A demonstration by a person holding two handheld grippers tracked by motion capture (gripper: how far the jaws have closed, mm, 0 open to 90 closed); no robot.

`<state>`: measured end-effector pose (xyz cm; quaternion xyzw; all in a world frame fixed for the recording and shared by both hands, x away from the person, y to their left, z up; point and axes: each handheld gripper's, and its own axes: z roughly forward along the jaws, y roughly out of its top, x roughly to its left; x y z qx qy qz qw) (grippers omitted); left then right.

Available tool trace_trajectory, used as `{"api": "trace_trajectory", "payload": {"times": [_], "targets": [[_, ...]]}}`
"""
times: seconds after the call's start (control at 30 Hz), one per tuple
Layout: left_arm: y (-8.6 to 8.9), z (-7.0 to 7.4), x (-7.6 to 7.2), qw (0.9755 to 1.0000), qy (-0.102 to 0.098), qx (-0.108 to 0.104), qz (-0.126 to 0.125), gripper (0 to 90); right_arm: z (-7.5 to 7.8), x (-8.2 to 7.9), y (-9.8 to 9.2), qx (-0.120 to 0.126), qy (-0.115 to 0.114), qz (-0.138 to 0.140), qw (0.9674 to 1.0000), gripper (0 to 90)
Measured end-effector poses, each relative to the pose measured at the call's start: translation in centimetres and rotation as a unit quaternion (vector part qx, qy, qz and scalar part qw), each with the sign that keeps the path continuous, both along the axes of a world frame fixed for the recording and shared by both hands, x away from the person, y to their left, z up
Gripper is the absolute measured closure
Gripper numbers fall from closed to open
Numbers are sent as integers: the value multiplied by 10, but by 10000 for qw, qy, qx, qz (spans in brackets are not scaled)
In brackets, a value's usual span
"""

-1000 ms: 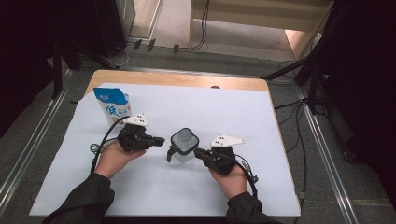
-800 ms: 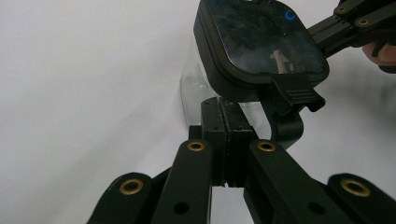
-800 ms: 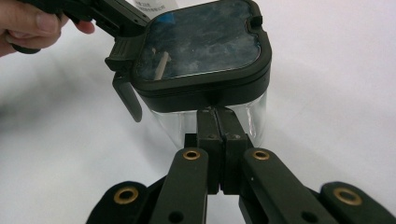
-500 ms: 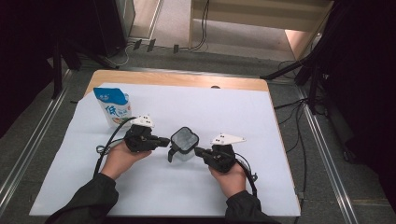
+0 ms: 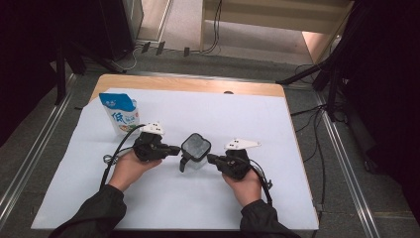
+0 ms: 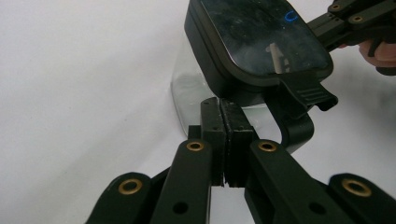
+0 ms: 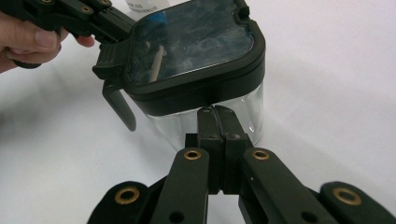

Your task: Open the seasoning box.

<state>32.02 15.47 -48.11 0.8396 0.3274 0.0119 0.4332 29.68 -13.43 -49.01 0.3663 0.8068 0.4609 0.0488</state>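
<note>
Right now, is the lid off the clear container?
No, the black lid sits on the clear container between the two grippers.

the high view is evenly lit on the white desk while the surroundings fall into deep darkness at left and right; a brighter patch glows at the top; shadows under the hands are soft and faint; the picture is slightly soft; in both gripper views the white surface is bright and nearly washed out; the dark lid carries hazy reflections; the nearest black links are a little blurred.
</note>
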Motion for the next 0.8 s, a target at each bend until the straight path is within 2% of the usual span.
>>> {"api": "trace_trajectory", "payload": {"times": [0.1,0.17,0.33,0.47,0.57,0.67,0.8], "targets": [[-1,0,-1,10000,-14,20,-23,900,1,2,0,-31,31,-28,10000,900],[-2,0,-3,10000,-11,20,-74,900,0,7,-3,94,132,-22,9999,900],[-7,-1,-6,9998,-2,29,-199,900,0,11,-1,118,163,4,9998,900],[-8,1,-9,9997,-37,116,-233,900,1,11,4,-10,79,26,10000,900],[-5,2,-9,9997,-67,130,-194,900,1,12,3,-7,104,12,9999,900],[2,6,-6,9999,-111,58,-49,900,0,17,0,14,114,-93,9999,900],[2,10,2,9996,-204,180,36,900,0,21,-2,43,165,-157,9997,900]]}}
